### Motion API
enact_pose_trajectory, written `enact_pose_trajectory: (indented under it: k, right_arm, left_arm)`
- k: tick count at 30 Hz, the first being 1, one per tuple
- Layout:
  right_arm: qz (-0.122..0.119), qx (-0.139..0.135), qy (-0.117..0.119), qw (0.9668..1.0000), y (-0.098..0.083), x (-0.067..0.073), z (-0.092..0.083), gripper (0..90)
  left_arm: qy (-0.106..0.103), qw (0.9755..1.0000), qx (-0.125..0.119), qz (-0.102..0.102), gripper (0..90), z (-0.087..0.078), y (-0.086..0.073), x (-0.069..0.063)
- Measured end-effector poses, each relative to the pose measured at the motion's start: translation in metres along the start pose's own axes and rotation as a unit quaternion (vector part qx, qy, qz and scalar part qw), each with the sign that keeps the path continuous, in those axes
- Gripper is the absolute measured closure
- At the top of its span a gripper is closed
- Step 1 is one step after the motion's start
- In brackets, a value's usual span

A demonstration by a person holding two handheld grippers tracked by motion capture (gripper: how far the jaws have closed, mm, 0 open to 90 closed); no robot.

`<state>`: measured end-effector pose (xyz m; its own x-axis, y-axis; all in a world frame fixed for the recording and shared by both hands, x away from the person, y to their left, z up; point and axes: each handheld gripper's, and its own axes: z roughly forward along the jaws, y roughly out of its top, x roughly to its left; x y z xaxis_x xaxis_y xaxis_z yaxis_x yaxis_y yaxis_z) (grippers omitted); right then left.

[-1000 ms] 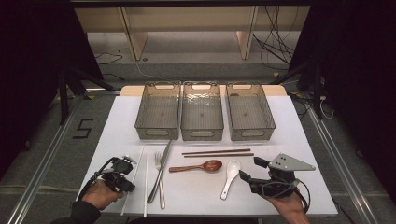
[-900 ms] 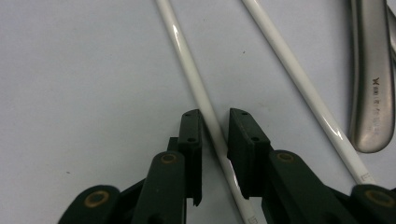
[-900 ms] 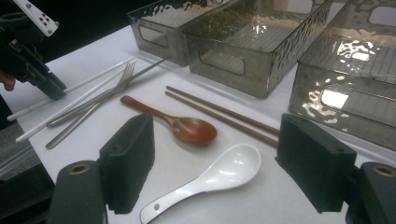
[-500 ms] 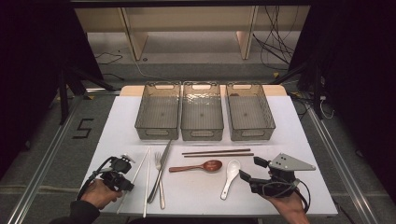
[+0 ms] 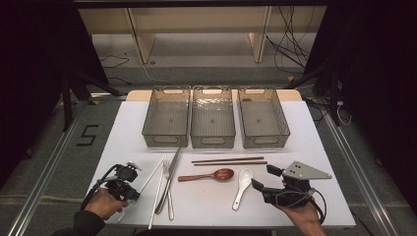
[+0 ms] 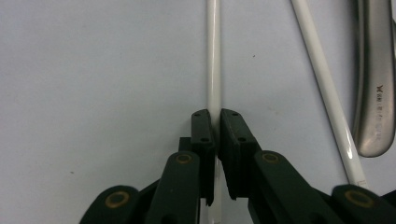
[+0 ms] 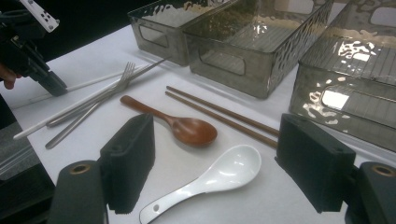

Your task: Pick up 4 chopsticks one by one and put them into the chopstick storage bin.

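Note:
My left gripper [image 5: 129, 184] rests low on the white table near its front left corner. Its jaws are shut on a white chopstick [image 6: 213, 56], which runs straight ahead between them [image 6: 214, 114]. The second white chopstick [image 6: 322, 79] lies just right of it, beside a steel knife [image 6: 373, 70]. My right gripper [image 5: 261, 177] is held at the front right, open, with its pads [image 7: 130, 158] wide apart. A white ceramic spoon [image 7: 219, 175] lies on the table under them, untouched.
A fork [image 5: 168, 191] and the knife [image 5: 169, 177] lie left of centre. A wooden spoon [image 5: 211, 175] and brown chopsticks [image 5: 228, 161] lie mid-table. Three smoky plastic bins [image 5: 165, 139] [image 5: 212, 141] [image 5: 265, 140] stand side by side behind them.

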<state>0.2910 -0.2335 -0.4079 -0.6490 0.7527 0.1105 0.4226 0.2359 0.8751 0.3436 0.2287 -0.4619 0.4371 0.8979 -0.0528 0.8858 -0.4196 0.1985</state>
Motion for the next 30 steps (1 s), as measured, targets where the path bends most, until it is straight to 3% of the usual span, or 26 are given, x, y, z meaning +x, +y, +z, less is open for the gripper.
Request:
enact_pose_trajectory:
  k: [17, 26, 30]
  right_arm:
    - [0.001, -0.002, -0.001, 1.0000, 0.000, -0.001, -0.001, 28.9]
    - [0.002, -0.002, 0.000, 1.0000, 0.000, 0.000, -0.001, 28.9]
    - [0.003, -0.005, 0.000, 1.0000, 0.000, -0.001, -0.001, 28.9]
  left_arm:
    - [-0.012, 0.9996, -0.024, -0.001, 83.8, -0.008, -0.003, 0.008]
    - [-0.020, 0.9972, -0.072, 0.009, 83.8, -0.028, -0.003, 0.007]
    - [-0.032, 0.9942, -0.103, 0.001, 83.8, -0.037, -0.002, 0.008]
